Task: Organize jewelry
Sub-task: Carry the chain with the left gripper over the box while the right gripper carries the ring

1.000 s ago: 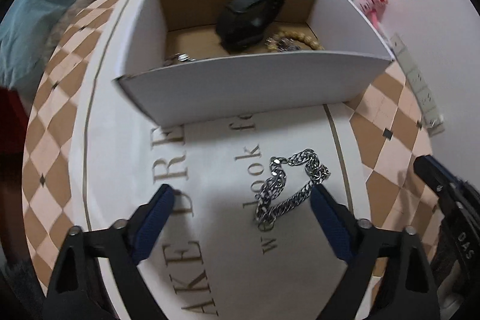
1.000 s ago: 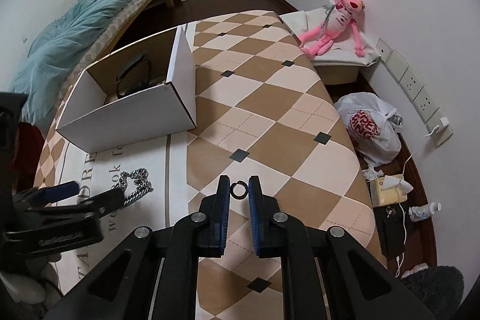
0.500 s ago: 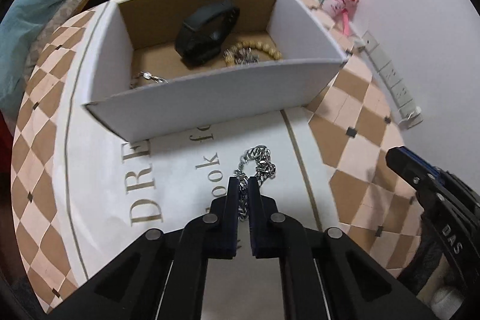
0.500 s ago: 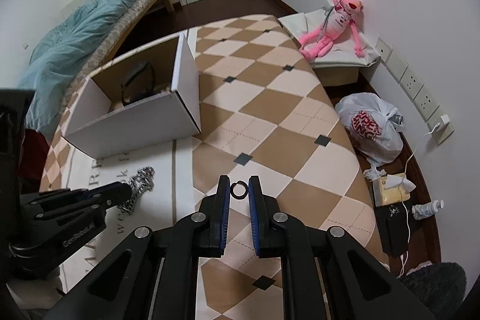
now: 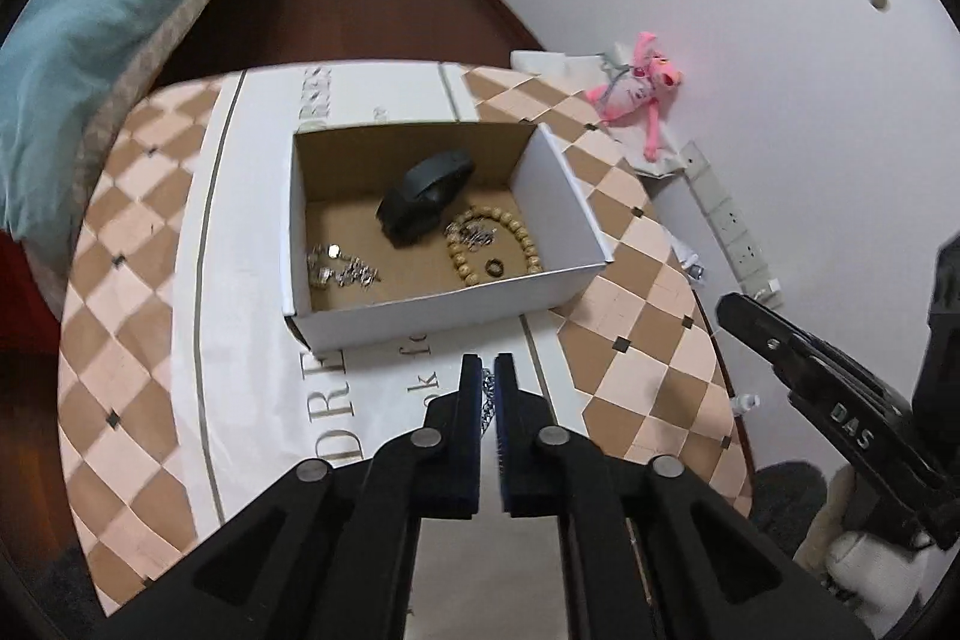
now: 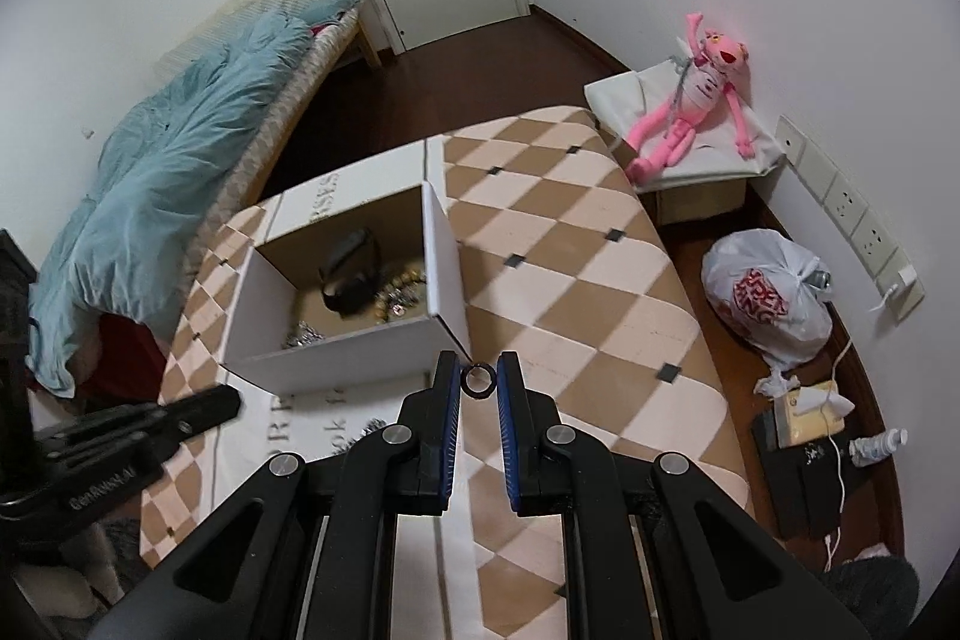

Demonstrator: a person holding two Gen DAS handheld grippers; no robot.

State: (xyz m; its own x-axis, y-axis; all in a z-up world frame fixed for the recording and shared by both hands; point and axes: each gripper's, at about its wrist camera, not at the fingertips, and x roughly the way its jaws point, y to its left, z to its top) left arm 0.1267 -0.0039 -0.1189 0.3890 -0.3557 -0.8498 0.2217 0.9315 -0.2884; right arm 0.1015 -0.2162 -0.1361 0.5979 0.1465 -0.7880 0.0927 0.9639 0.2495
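Note:
My left gripper [image 5: 488, 361] is shut on a silver chain [image 5: 489, 394], whose links show between the blue pads, lifted above the white cloth lettered in brown. Beyond it stands an open white cardboard box [image 5: 432, 316] holding a black watch [image 5: 426, 196], a wooden bead bracelet [image 5: 528, 244], silver pieces [image 5: 339, 268] and a dark ring [image 5: 495, 268]. My right gripper [image 6: 478, 361] is shut on a small dark ring [image 6: 467, 381], held in the air near the box's [image 6: 336, 346] near right corner. Each gripper shows in the other's view: the right gripper [image 5: 738, 310] and the left gripper [image 6: 231, 400].
The box sits on a table with a brown and cream checked cloth [image 5: 636, 340]. A bed with a blue quilt [image 6: 168, 172] lies to the left. A pink plush toy [image 6: 690, 112], a white plastic bag [image 6: 768, 304] and floor clutter are to the right.
My left gripper closed on the silver chain and lifted it off the cloth. Both grippers rose, so the box now looks smaller and lower. The right gripper kept its ring.

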